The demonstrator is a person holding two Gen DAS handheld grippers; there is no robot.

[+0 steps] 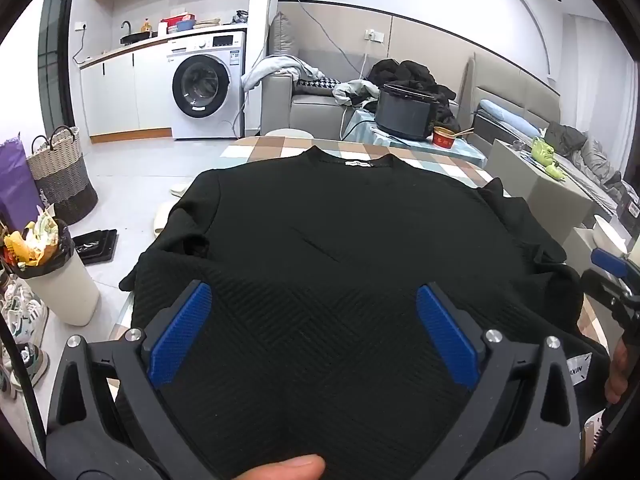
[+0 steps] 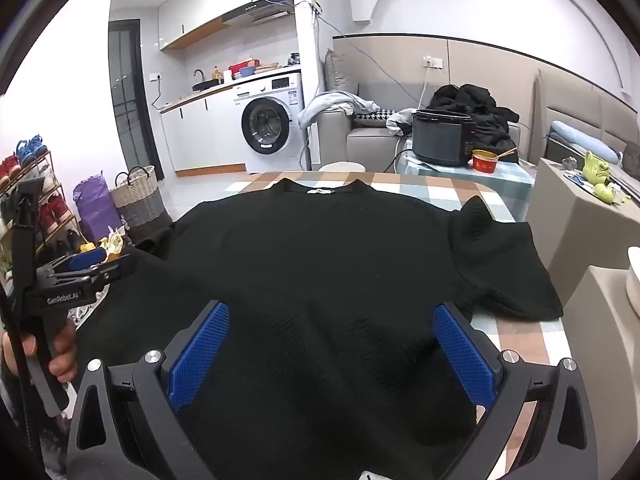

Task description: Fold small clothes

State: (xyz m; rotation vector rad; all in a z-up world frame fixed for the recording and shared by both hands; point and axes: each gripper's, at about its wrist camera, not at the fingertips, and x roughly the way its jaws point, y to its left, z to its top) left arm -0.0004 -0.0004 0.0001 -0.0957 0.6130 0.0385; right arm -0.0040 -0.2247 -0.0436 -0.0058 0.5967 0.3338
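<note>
Black sweater (image 1: 340, 240) lies flat on the checked counter (image 1: 452, 168), collar at the far edge, hem toward me. My left claw (image 1: 314, 336) is spread wide over the hem, blue pads clear of the fabric. My right claw (image 2: 332, 356) is also spread, pinching nothing. The left wrist view shows the left sleeve (image 1: 168, 248) drooping off the counter edge, above a trash bin (image 1: 56, 276). The right wrist view shows the right sleeve (image 2: 504, 264) lying on the counter. Each view catches the other claw at its border.
</note>
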